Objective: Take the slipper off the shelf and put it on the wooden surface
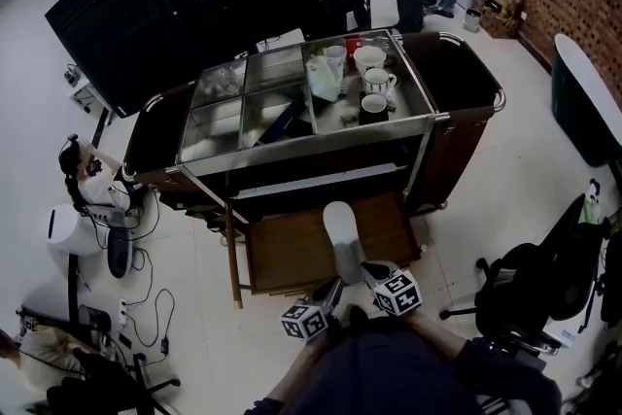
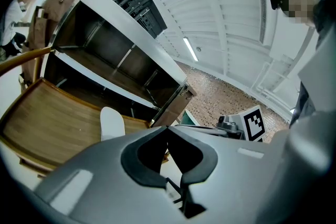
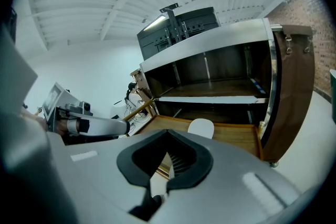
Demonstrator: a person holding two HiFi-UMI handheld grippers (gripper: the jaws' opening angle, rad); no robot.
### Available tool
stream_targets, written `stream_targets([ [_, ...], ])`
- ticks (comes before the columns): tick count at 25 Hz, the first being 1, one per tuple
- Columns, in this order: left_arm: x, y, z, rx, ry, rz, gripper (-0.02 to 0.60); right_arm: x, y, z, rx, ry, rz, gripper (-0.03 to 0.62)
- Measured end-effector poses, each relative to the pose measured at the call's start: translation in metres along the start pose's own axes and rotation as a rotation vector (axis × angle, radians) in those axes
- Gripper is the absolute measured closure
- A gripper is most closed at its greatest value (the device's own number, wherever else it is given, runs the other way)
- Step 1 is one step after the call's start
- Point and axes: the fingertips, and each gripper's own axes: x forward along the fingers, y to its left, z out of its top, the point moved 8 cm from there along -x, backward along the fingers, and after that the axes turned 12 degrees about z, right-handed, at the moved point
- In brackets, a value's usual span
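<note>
On wooden surface [image 1: 282,253]: slipper [image 1: 342,233], lower centre of frame.
Left gripper [image 2: 168,128]: fingers closed, empty.
Right gripper [image 3: 168,134]: fingers closed, empty.

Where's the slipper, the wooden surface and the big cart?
slipper [image 1: 342,233]: head view, middle of its white top.
wooden surface [image 1: 287,253]: head view, bare wood left of the slipper.
cart [image 1: 465,78]: head view, its dark right side panel.
</note>
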Motion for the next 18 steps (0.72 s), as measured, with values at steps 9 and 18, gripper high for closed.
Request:
stream_targets([
  [9,0.0001,0.0005,-0.0008,0.001,0.001,0.002,0.572,-0.0002,0.0006,-0.0002,0.000,0.000,0.005,0.592],
  [18,0.0004,0.0032,0.0013,0.002,-0.001,0.001,0.573,0.0023,0.0003,0.0012,0.000,-0.003,0.003,0.592],
])
